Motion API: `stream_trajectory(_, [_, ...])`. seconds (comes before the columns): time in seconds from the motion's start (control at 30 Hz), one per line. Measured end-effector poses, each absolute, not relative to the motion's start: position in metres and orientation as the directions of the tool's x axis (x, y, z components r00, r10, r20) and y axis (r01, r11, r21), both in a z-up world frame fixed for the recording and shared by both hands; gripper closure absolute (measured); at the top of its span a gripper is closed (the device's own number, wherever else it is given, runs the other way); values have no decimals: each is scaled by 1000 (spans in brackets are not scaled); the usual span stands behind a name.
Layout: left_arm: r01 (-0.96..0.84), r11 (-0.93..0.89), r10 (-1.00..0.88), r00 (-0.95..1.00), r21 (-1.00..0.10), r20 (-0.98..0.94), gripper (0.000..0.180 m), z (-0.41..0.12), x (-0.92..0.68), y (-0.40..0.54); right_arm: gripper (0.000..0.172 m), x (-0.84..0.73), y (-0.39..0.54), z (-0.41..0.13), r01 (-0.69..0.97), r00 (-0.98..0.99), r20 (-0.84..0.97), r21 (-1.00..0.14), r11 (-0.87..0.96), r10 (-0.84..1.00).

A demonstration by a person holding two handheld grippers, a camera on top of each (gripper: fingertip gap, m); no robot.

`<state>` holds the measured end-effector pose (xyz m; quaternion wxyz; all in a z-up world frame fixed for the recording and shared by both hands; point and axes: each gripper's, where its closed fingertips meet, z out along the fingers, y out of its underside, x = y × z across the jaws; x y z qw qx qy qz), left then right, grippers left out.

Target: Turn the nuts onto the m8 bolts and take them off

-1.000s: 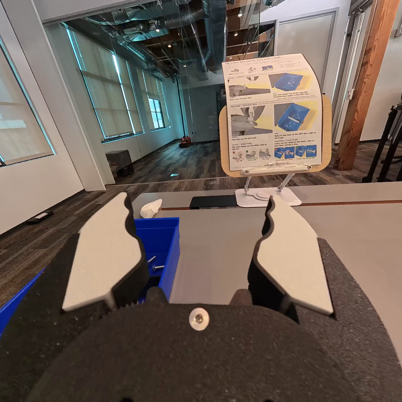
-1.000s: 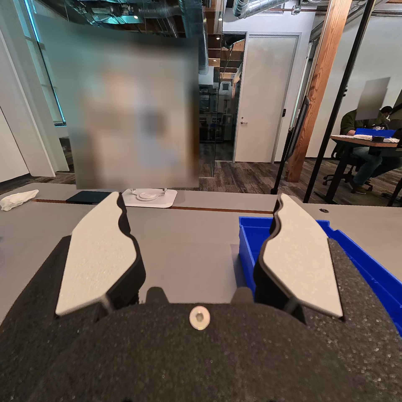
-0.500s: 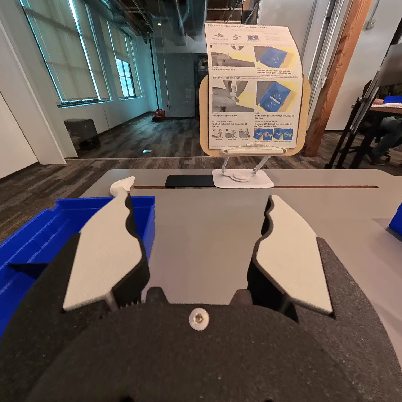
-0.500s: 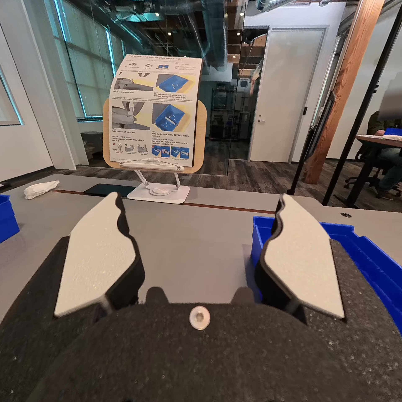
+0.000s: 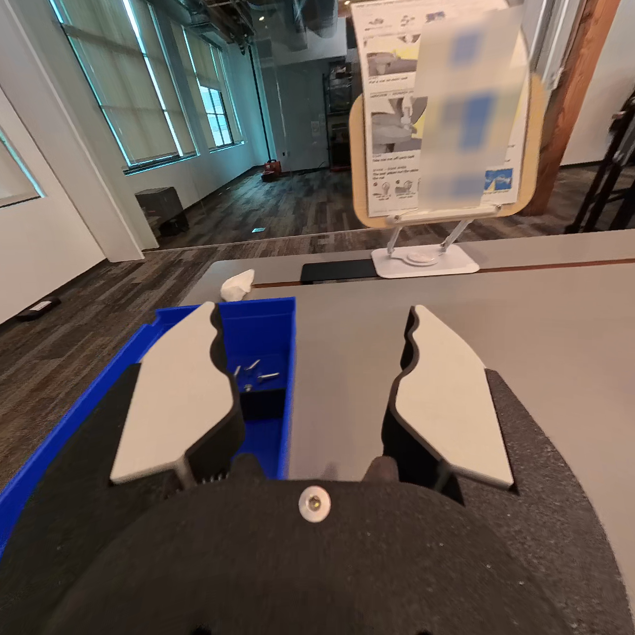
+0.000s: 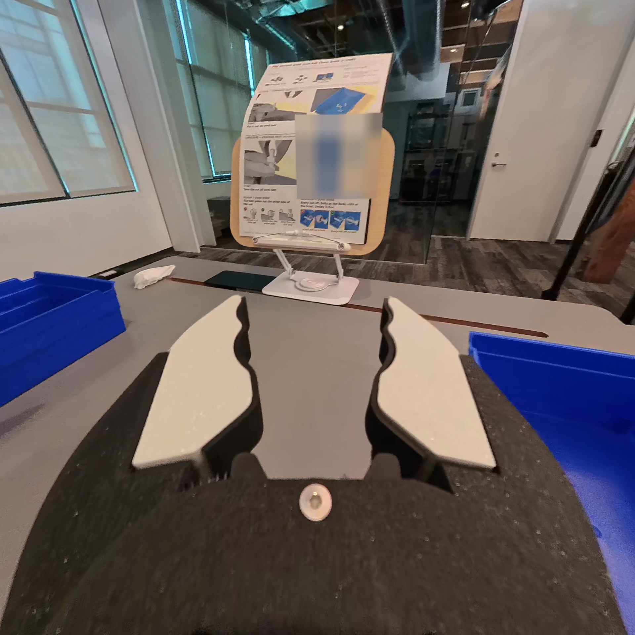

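My left gripper [image 5: 311, 311] is open and empty above the grey table [image 5: 446, 326], at the right wall of a blue bin [image 5: 261, 330]. Several small silver bolts [image 5: 256, 374] lie in that bin's back compartment, just right of my left finger [image 5: 185, 378]. My right gripper [image 6: 312, 302] is open and empty over bare table [image 6: 309, 360]. The left blue bin also shows in the right wrist view [image 6: 58, 316]; a second blue bin [image 6: 556, 378] stands at the right. No nuts show.
An instruction sheet on a wooden stand [image 6: 309, 178] with a white base [image 6: 311, 285] stands at the table's far edge, beside a black pad [image 6: 237, 280] and a crumpled white tissue [image 6: 153, 275]. The stand also shows in the left wrist view [image 5: 439, 137].
My left gripper has swung back left over the blue bin, so the bolts show, and its jaws narrowed slightly. My right gripper has turned left and its jaws have closed partway on nothing.
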<state>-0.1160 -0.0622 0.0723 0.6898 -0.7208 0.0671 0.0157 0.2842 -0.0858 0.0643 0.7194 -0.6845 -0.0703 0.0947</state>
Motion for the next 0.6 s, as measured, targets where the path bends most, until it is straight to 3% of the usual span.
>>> stream_trajectory(0.3, [-102,-136,-38,995,-986,-97,87,55,-204,-84,117,237,-74,58,-59,911,-43,-998,25,409])
stream_trajectory(0.6, [-185,-225,-12,982,-957,-188,114,27,-251,-87,128,203,-59,43,-48,870,-41,-999,2,492])
